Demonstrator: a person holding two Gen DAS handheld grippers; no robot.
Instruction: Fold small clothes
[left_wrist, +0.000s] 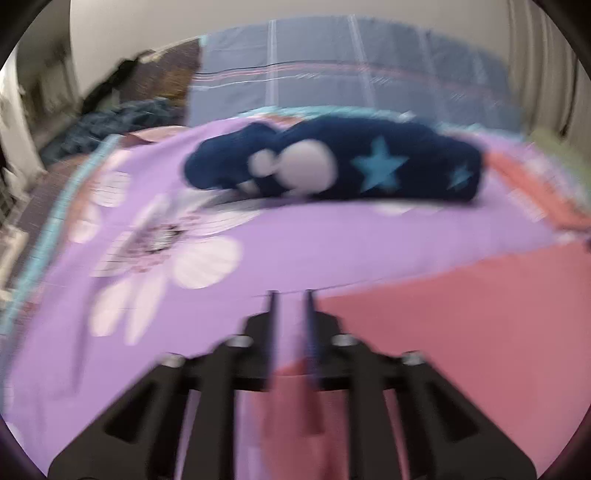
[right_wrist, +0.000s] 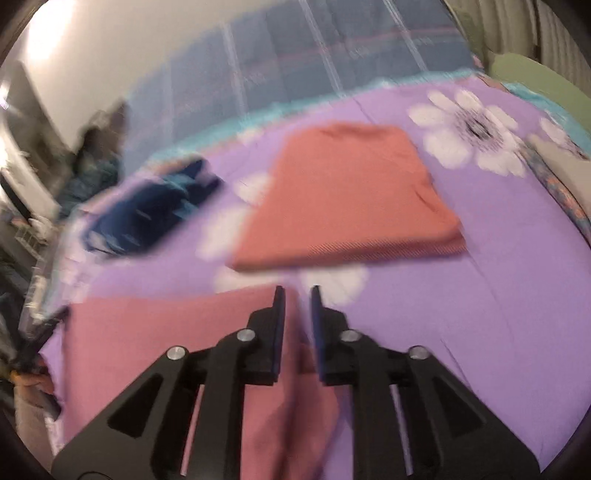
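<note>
Left gripper (left_wrist: 290, 295) and right gripper (right_wrist: 297, 290): jaws narrowly parted over dusty-pink cloth garment (right_wrist: 155, 332) on bed; grip indeterminable.

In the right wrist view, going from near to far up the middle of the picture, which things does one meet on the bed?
Right gripper over the pink cloth → folded orange garment → edge of the purple flowered sheet → blue checked bedding.

Bed under a purple sheet (left_wrist: 332, 236) with white flowers, blue plaid blanket (left_wrist: 332, 70) behind, pale plain wall (left_wrist: 147, 26), bright light patch upper left in right view, blurred clutter at left
</note>
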